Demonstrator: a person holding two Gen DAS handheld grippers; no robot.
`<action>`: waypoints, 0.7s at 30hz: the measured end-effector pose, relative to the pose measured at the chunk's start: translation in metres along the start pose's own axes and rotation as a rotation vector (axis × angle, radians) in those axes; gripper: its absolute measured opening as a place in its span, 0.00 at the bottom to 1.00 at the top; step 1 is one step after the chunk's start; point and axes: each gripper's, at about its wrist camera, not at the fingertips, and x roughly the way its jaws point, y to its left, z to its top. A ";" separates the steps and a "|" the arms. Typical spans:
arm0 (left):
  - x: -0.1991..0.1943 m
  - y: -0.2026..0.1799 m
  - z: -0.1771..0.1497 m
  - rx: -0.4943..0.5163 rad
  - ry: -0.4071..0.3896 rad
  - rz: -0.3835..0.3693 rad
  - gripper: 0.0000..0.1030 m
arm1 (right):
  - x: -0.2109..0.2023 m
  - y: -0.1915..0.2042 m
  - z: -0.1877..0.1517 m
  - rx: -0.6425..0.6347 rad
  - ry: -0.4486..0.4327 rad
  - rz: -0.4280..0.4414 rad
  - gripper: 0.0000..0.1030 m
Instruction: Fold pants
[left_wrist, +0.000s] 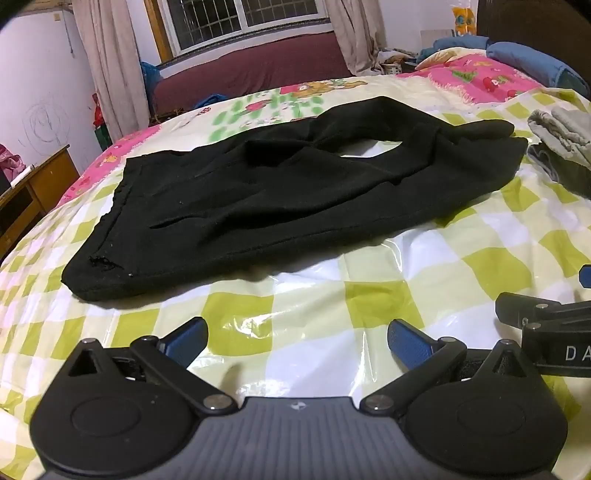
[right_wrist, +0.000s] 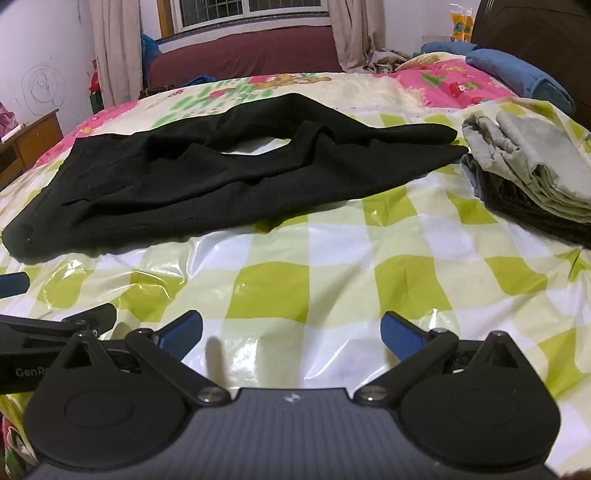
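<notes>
Black pants (left_wrist: 280, 199) lie spread on the bed, waistband at the left, legs running to the right with a gap between them. They also show in the right wrist view (right_wrist: 207, 184). My left gripper (left_wrist: 297, 341) is open and empty, hovering over the checked sheet in front of the pants' near edge. My right gripper (right_wrist: 291, 334) is open and empty, beside the left one, also short of the pants. The right gripper's side shows at the right edge of the left wrist view (left_wrist: 546, 325).
The bed has a glossy green-and-white checked plastic cover (right_wrist: 332, 266). A stack of folded grey and dark garments (right_wrist: 528, 177) lies at the right. Blue pillows (right_wrist: 517, 74) sit at the head. A wooden desk (left_wrist: 33, 195) stands at the left, a maroon couch (left_wrist: 251, 70) behind.
</notes>
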 end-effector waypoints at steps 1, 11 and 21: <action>0.000 0.000 0.000 -0.001 -0.001 0.000 1.00 | 0.000 0.000 0.000 0.000 0.001 0.000 0.99; 0.000 -0.001 0.001 0.010 -0.001 0.007 1.00 | 0.004 0.000 -0.001 0.000 0.016 0.004 0.99; 0.002 -0.001 -0.002 0.010 -0.007 0.005 1.00 | 0.004 -0.001 -0.002 0.002 0.021 0.008 0.99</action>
